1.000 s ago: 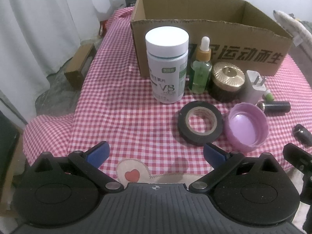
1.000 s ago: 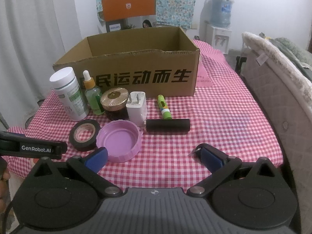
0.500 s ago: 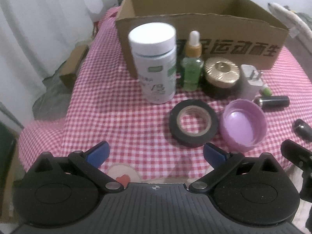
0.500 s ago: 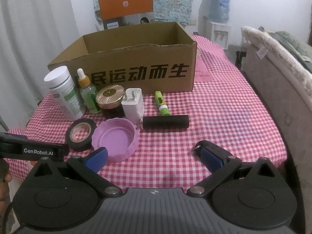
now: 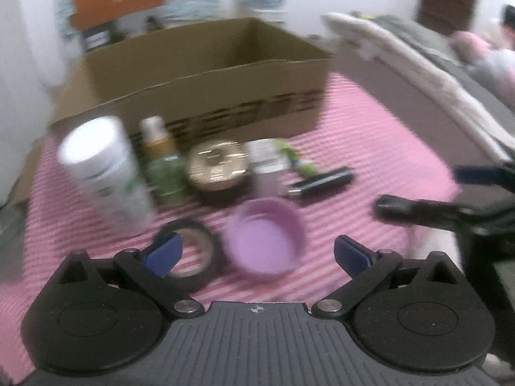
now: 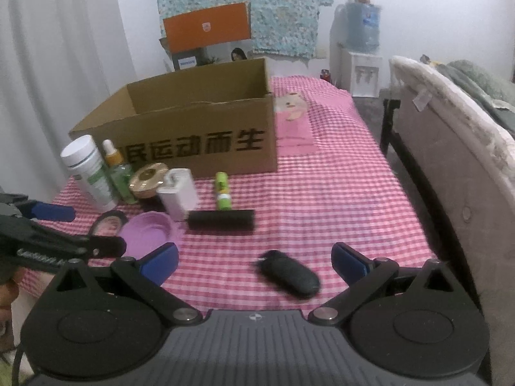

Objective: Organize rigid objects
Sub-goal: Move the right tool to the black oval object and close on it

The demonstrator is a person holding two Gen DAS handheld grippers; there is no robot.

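An open cardboard box (image 6: 193,138) stands on the pink checked cloth (image 6: 338,193). In front of it are a white bottle (image 6: 88,173), a green dropper bottle (image 6: 119,173), a gold-lidded jar (image 6: 148,178), a white charger (image 6: 178,193), a green tube (image 6: 222,191), a black cylinder (image 6: 220,220), a purple lid (image 6: 148,231) and a black tape roll (image 6: 107,225). A black oval object (image 6: 289,276) lies between the fingers of my open right gripper (image 6: 254,259), untouched. My left gripper (image 5: 256,254) is open low over the purple lid (image 5: 265,238) and tape roll (image 5: 193,257). The left wrist view is blurred.
A padded bed edge (image 6: 450,148) runs along the right of the table. An orange box (image 6: 206,29) and a water dispenser (image 6: 360,64) stand behind the table. In the right wrist view the left gripper (image 6: 80,229) reaches in above the tape roll.
My left gripper has swung right and dropped close over the tape roll and purple lid. My right gripper has shifted, and the black oval object now shows between its fingers.
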